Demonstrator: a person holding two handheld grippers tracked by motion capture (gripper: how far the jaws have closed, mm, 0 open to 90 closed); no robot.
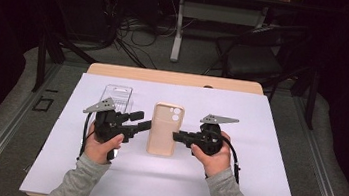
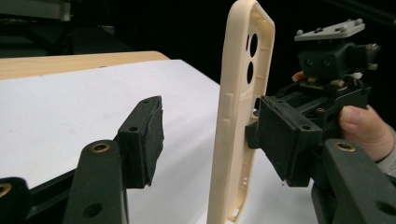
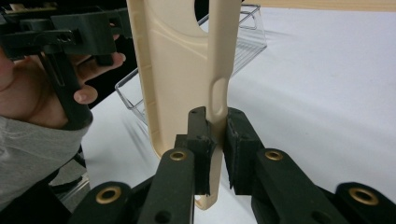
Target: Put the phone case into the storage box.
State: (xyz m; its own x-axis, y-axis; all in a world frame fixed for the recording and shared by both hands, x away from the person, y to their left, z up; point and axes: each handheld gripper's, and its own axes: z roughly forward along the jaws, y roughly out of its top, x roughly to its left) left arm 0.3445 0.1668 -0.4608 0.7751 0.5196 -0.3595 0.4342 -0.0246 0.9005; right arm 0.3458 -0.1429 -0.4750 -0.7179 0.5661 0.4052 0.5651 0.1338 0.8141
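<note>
1. The right tongs (image 3: 215, 135) clamp the side wall of the beige phone case (image 1: 165, 128), one jaw inside the shell and one outside. This pinch on the thin rim probably serves to hold the case steady.
2. The case sits at mid-bench (image 1: 262, 189) between both hands. From the left tongs' camera it (image 2: 238, 116) appears lifted on edge, open side turned away from the right tongs.
3. The left tongs (image 2: 210, 140) stand wide, one jaw on each side of the case, neither visibly touching. That spread suggests a second grip is being prepared on the opposite edge.
4. A clear plastic box (image 1: 116, 97) lies behind the left hand (image 1: 100, 145), apart from the case.
</note>
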